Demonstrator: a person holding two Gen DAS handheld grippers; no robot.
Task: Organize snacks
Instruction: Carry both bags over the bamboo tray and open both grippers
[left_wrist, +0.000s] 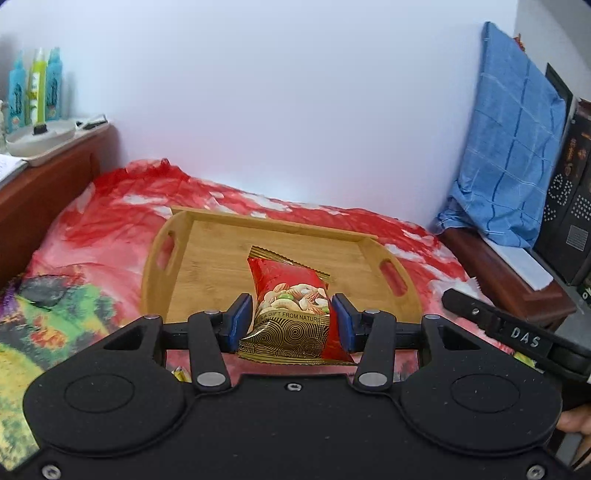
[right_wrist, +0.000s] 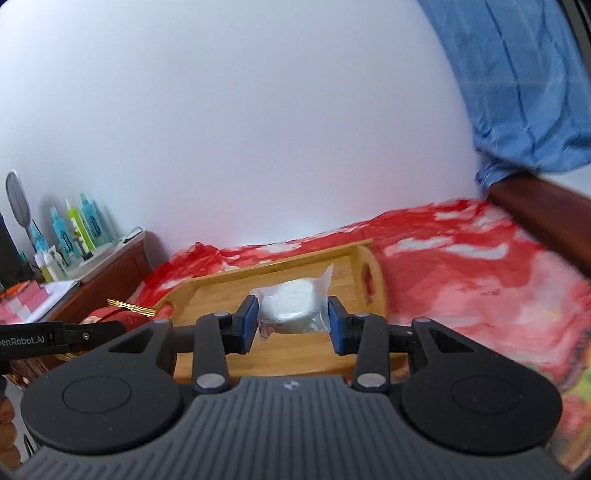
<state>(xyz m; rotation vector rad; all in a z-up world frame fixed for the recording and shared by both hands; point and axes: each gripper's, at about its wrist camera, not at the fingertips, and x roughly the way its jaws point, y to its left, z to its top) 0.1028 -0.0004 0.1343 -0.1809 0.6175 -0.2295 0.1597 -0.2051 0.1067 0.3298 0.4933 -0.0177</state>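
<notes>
My left gripper (left_wrist: 291, 323) has its jaws pinching a red-and-gold mixed-nut packet (left_wrist: 291, 295), held upright above the near edge of the bamboo tray (left_wrist: 207, 258). My right gripper (right_wrist: 291, 321) has its jaws pinching a clear-wrapped white snack (right_wrist: 291, 306), above the same tray's near side. The tray lies on the bed's red floral sheet (left_wrist: 110, 221).
</notes>
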